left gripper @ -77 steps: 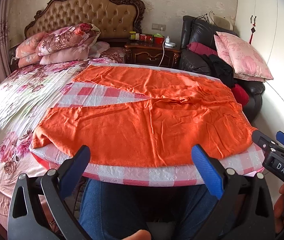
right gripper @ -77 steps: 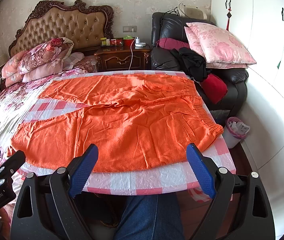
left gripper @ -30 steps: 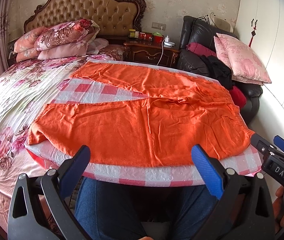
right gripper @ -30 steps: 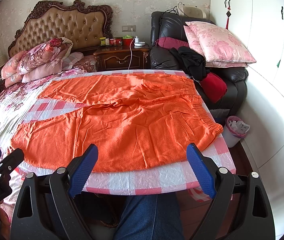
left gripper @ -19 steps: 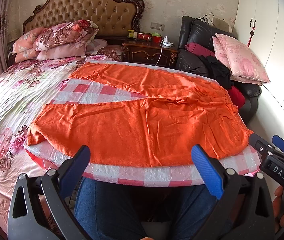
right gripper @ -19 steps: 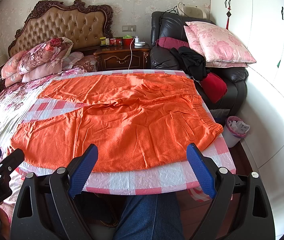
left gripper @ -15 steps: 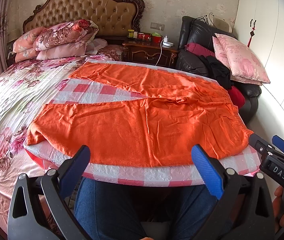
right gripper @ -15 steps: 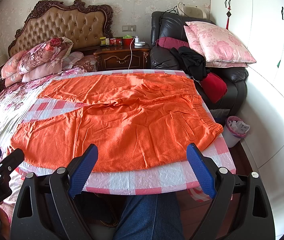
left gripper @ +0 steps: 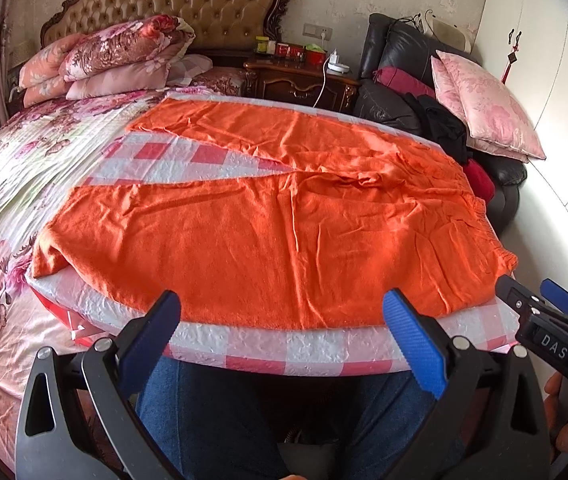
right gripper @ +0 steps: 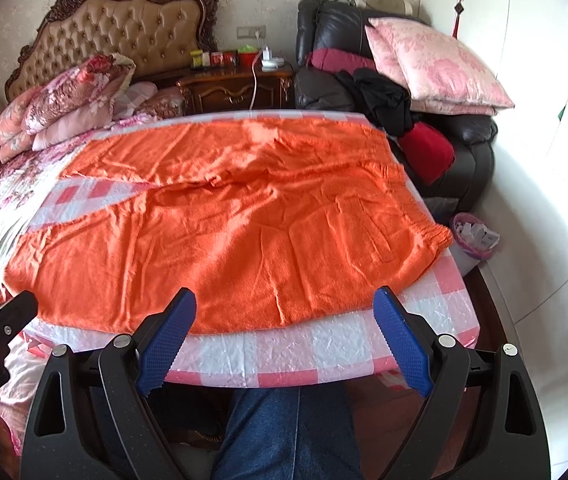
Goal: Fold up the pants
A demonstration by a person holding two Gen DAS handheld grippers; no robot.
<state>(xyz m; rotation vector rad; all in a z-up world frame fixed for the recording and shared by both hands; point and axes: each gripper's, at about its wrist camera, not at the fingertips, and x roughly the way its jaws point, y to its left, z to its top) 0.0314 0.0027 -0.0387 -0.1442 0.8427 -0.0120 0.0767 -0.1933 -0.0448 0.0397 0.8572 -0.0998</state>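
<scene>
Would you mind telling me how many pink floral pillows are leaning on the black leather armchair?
2: a front pillow leaning against the armchair, and a second pillow stacked directly behind and beneath it with only its edge showing. More could be hidden behind them.

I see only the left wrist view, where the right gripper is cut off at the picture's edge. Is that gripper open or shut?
Observer: The right gripper is open. Its blue-padded fingers stand wide apart, with nothing between them, in front of the near hem of the flat orange pants.
Operator: Is there anything on the floor on the waistband side?
Observer: Yes. A small waste bin with a pink liner stands on the floor, beside that corner of the surface with the pink checked cloth.
</scene>
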